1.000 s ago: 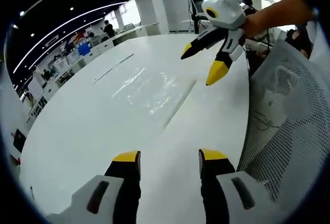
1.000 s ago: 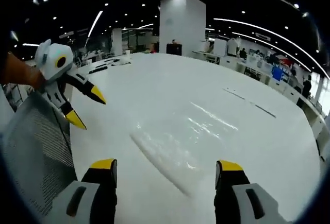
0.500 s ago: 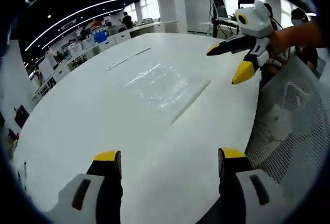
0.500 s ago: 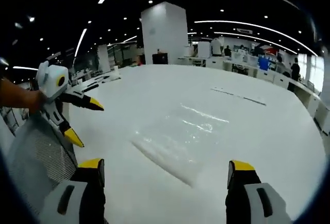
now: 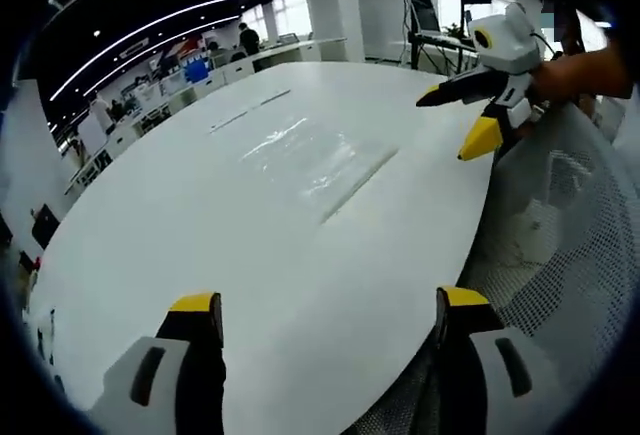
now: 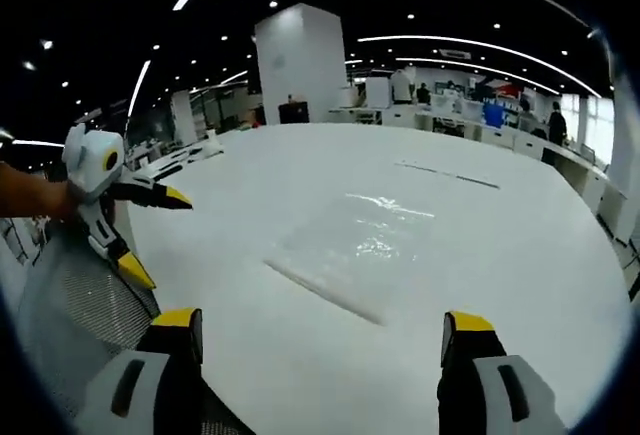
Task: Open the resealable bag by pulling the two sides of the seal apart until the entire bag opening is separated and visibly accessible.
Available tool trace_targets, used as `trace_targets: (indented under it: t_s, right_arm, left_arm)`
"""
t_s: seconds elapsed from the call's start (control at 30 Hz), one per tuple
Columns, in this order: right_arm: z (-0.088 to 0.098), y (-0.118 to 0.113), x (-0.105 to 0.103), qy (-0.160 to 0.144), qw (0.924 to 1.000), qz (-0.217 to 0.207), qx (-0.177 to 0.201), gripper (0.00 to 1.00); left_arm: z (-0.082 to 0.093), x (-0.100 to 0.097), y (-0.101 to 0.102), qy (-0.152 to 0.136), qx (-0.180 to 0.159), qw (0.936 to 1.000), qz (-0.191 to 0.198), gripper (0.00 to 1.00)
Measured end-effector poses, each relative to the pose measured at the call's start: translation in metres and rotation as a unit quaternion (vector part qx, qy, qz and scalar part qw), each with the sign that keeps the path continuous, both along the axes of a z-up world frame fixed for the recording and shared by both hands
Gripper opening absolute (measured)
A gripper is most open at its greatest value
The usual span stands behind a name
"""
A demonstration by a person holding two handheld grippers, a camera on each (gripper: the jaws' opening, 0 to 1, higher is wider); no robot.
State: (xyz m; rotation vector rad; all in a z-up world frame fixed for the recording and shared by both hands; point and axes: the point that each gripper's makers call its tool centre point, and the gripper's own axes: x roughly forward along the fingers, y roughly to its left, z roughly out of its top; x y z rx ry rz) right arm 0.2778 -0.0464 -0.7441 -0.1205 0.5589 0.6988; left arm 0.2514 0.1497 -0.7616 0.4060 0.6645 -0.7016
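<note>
Now, left gripper view:
Left claw [image 5: 325,305]: jaws spread wide, holding nothing, above the near edge of the white counter [image 5: 180,215].
Bag [image 5: 305,155]: clear, lying flat on the counter, well apart from both claws; its seal strip faces the right claw.
Right claw [image 5: 462,115]: released, hanging over the counter edge beside a mesh chair [image 5: 570,255].

Right gripper view:
Right claw [image 6: 320,320]: jaws wide apart, empty.
Bag [image 6: 355,245]: flat in the counter's [image 6: 520,275] middle.
Left claw [image 6: 155,230]: released, at the left, over the chair [image 6: 70,305].
</note>
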Motion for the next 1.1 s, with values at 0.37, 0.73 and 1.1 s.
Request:
trace_targets:
  t_s: [0.37, 0.73, 1.1]
  right_arm:
    - [-0.002, -0.008, -0.013, -0.006, 0.9998, -0.019, -0.008, 0.99]
    - [-0.011, -0.009, -0.015, -0.013, 0.9992, -0.006, -0.038, 0.96]
    - [-0.01, -0.014, -0.013, -0.015, 0.9988, -0.019, -0.043, 0.91]
  left_arm:
    - [-0.002, 0.004, 0.002, -0.008, -0.027, 0.9995, 0.014, 0.91]
    - [-0.011, -0.004, 0.0, -0.015, 0.008, 0.9999, -0.005, 0.88]
    - [-0.005, 0.0, 0.003, -0.024, -0.001, 0.9997, 0.002, 0.87]
